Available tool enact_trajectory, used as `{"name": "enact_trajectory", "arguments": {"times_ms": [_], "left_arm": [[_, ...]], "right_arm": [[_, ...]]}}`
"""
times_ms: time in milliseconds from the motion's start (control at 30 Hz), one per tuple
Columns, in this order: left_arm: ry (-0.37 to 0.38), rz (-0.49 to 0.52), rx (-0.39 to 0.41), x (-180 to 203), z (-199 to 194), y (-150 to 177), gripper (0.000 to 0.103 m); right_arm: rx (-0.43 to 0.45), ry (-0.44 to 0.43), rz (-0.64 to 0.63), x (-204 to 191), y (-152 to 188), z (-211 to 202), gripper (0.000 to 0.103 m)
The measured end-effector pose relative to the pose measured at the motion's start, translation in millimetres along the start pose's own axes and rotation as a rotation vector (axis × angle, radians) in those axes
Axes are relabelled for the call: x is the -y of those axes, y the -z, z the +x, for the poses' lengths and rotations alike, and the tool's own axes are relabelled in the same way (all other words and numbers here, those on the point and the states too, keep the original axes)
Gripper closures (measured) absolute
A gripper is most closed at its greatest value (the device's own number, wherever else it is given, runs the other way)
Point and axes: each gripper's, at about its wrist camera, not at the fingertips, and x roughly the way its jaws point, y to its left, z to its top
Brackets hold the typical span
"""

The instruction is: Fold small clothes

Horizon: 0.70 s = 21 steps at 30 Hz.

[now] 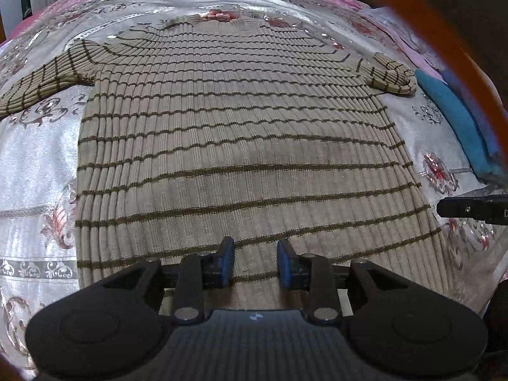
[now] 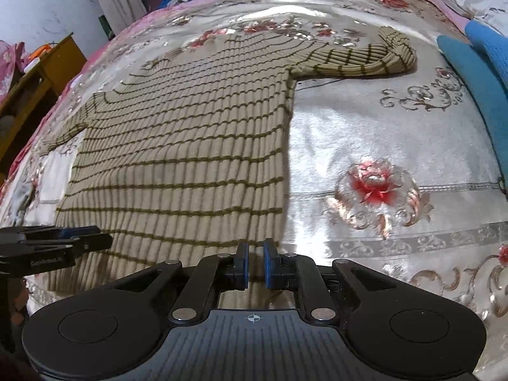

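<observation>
A tan ribbed sweater (image 1: 241, 133) with thin dark stripes lies spread flat on the bed (image 1: 35, 158), which is covered in a shiny silver-and-pink floral spread. Its long axis runs straight away from the left hand-held gripper (image 1: 255, 262): the hem is the near end, right under the blue pads, and the neckline points to the far side of the bed. One sleeve stretches out to the left and ahead of that gripper; the other, ahead to its right, is bent back on itself at the cuff.

The left hand-held gripper hovers over the middle of the hem with its jaws apart, sweater fabric visible in the gap and nothing pinched.

The right hand-held gripper (image 2: 255, 265) sits at the sweater's near right corner, where the side edge (image 2: 285, 146) meets the hem. Its jaws stand slightly apart with a narrow gap, and I cannot tell whether any cloth is caught between them. From its view the sweater runs ahead and leftward.

A folded blue garment (image 2: 476, 76) lies further ahead to its right, well apart from the sweater.
</observation>
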Motion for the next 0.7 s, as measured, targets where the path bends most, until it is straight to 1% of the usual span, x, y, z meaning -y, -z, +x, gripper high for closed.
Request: {"name": "enact_trajectory", "arguments": {"times_ms": [67, 200, 333, 467, 633, 700], "left_arm": [[0.006, -0.012, 0.006, -0.5, -1.4, -2.7, 0.067], [0.037, -0.025, 0.027, 4.2, 1.4, -16.9, 0.059], [0.082, -0.010, 0.056, 18.8, 10.9, -37.6, 0.058], [0.119, -0.005, 0.065, 32.5, 28.2, -60.2, 0.058], [0.142, -0.001, 0.075, 45.0, 45.2, -80.0, 0.057], [0.144, -0.003, 0.087, 48.7, 51.2, -87.3, 0.054]], "right_arm": [[0.006, 0.000, 0.009, 6.3, -6.1, -1.3, 0.090], [0.047, 0.041, 0.038, 25.6, -30.2, -2.9, 0.090], [0.083, 0.102, 0.067, 47.7, -63.5, 1.8, 0.090], [0.124, 0.138, 0.108, 72.3, -99.2, 5.2, 0.090], [0.184, 0.213, 0.119, 98.1, -147.6, 13.5, 0.090], [0.212, 0.245, 0.133, 111.1, -166.6, 19.0, 0.085]]}}
